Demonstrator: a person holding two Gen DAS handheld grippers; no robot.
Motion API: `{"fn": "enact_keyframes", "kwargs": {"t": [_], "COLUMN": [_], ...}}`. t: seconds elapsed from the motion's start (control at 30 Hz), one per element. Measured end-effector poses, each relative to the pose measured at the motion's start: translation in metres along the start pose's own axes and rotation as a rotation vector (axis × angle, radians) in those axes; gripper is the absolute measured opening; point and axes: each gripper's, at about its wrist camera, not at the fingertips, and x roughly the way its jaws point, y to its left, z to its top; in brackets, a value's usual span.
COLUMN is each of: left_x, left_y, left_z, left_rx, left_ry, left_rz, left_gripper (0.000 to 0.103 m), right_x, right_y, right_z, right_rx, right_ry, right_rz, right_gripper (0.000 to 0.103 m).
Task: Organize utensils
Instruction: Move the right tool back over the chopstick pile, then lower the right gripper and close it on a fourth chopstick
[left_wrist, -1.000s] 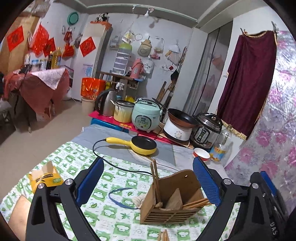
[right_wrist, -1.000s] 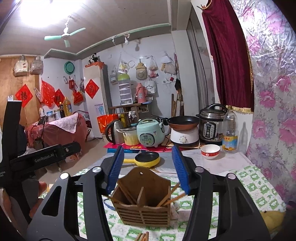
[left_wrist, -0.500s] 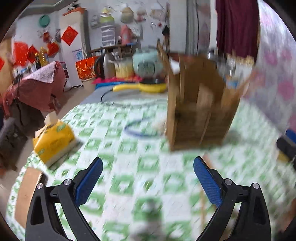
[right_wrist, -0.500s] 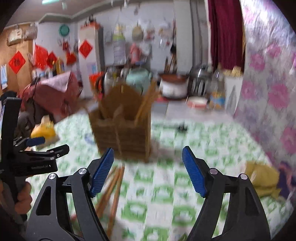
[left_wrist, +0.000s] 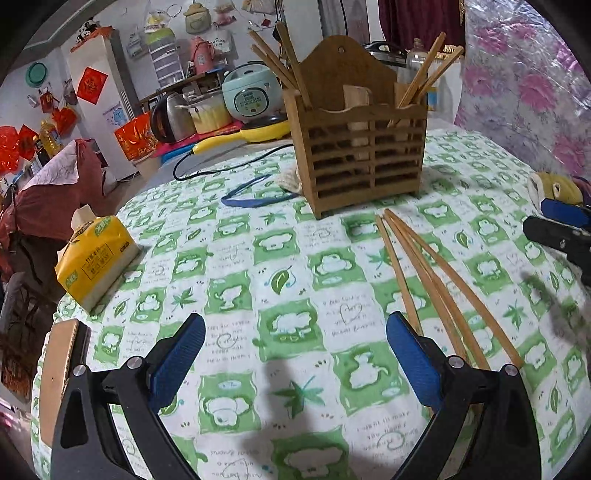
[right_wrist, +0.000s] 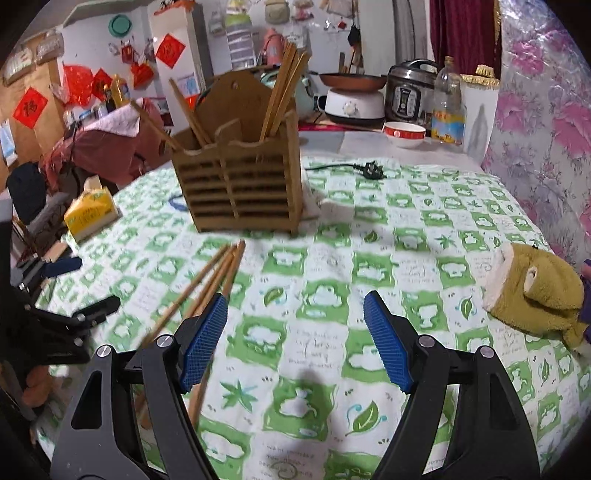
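A slatted wooden utensil holder (left_wrist: 364, 147) stands on the green-and-white tablecloth, with several chopsticks upright in its compartments; it also shows in the right wrist view (right_wrist: 240, 184). Three loose wooden chopsticks (left_wrist: 424, 273) lie on the cloth in front of it, also seen in the right wrist view (right_wrist: 207, 291). My left gripper (left_wrist: 295, 354) is open and empty, low over the cloth, with the chopsticks by its right finger. My right gripper (right_wrist: 295, 339) is open and empty, with the chopsticks by its left finger.
A yellow tissue pack (left_wrist: 92, 254) lies at the left table edge. A blue band (left_wrist: 255, 192) and a black cord (left_wrist: 221, 170) lie behind the holder. A plush toy (right_wrist: 535, 291) sits at the right. Cookers and a bowl (right_wrist: 404, 133) stand at the back.
Both grippers have dropped from above the holder to low over the cloth near me. The view now tilts down onto the loose chopsticks. Both stay open.
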Motion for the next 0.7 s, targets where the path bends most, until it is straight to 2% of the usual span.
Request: {"fn": "enact_keyframes", "kwargs": {"t": [0.27, 0.6, 0.7], "left_x": [-0.001, -0.005, -0.006], "left_y": [-0.007, -0.01, -0.01], "left_z": [-0.001, -0.001, -0.002], "left_rx": [0.037, 0.05, 0.051], "left_ry": [-0.005, -0.029, -0.032], "left_rz": [0.021, 0.05, 0.056], "left_gripper": [0.097, 0.097, 0.097], "right_x": [0.007, 0.01, 0.009], "right_y": [0.014, 0.023, 0.028], "right_z": [-0.008, -0.017, -0.022], "right_rx": [-0.079, -0.126, -0.159], "right_ry": [0.024, 0.06, 0.062], "right_rz": [-0.024, -0.01, -0.011], "right_gripper": [0.075, 0.075, 0.078]}}
